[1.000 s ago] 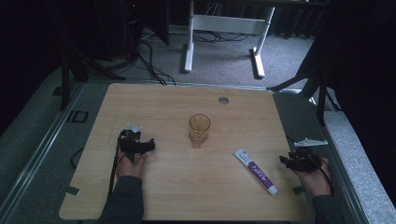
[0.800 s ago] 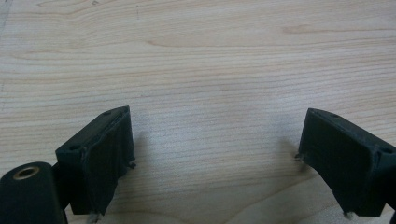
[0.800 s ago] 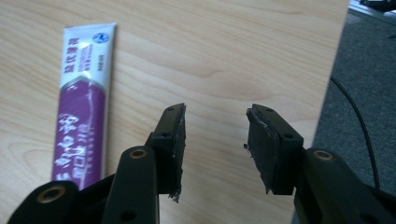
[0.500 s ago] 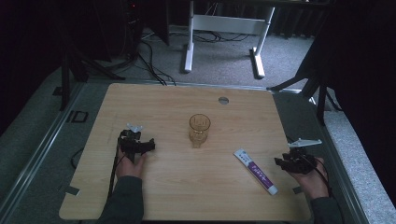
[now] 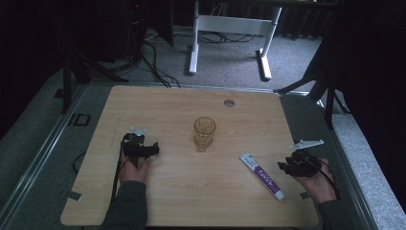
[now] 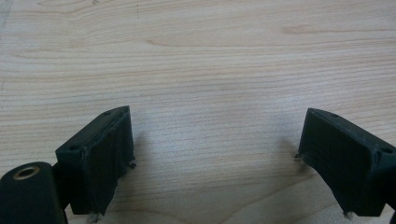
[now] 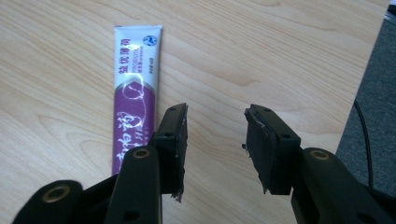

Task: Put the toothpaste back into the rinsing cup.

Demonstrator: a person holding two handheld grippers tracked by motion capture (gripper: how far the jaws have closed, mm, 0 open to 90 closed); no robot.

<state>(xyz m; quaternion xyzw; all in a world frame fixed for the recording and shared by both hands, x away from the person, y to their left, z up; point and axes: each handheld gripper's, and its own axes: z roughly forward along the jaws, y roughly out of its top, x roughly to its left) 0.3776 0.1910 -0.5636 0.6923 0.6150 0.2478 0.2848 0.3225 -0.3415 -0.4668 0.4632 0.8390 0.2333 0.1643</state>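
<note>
An amber drinking glass stands upright near the middle of the wooden table. A white and purple toothpaste tube lies flat at the right, pointing toward the front edge. My right gripper hovers just right of the tube, open, with bare wood between its fingers and the tube beside its left jaw. My left gripper rests at the left of the table, wide open over bare wood, well left of the glass.
A round cable hole sits near the table's far edge. Grey carpet lies beyond the table's right edge, close to my right gripper. A white desk frame and cables stand on the floor behind the table.
My right gripper has moved left, closer to the toothpaste tube. The left gripper, the glass and the tube have stayed put.
</note>
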